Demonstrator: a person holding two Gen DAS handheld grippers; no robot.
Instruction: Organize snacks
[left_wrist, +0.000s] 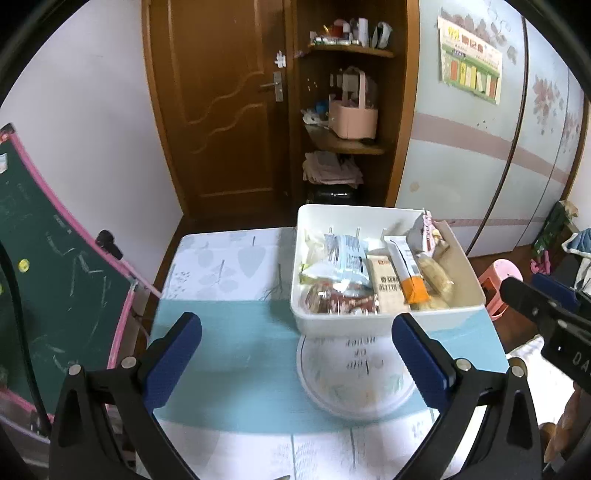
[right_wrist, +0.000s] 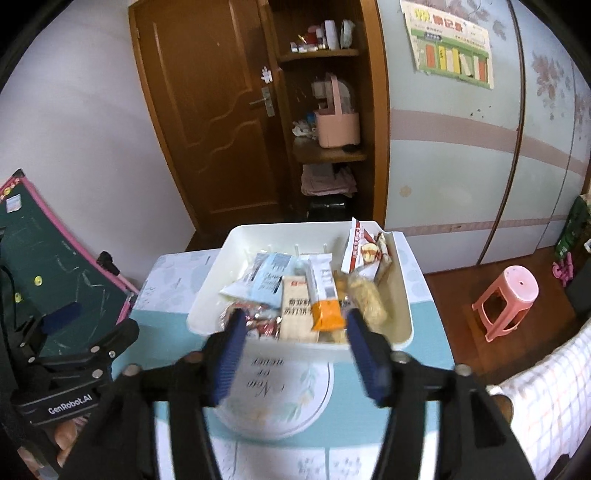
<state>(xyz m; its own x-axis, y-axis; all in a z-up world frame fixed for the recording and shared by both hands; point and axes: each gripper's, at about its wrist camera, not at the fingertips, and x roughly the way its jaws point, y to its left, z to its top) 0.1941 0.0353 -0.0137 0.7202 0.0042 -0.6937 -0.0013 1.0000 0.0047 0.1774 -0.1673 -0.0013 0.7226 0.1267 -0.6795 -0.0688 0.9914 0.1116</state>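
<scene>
White bin (left_wrist: 388, 325) heaped with wrapped snacks (right_wrist: 295, 295) — both grippers' fingers (left_wrist: 173, 354) released, empty.

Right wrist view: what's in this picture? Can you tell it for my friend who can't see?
A white bin full of snack packets sits on a table, beside an empty round plate. The open right claw hangs empty above them.

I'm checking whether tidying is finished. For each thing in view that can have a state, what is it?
White bin: on the table, open-topped, filled with snack packets.
Round plate: empty, in front of the bin.
Orange-tipped packet: lying in the bin.
Left gripper: open, holding nothing.
Right gripper: open, holding nothing.
Wooden door: closed.
Pink stool: upright on the floor.
</scene>
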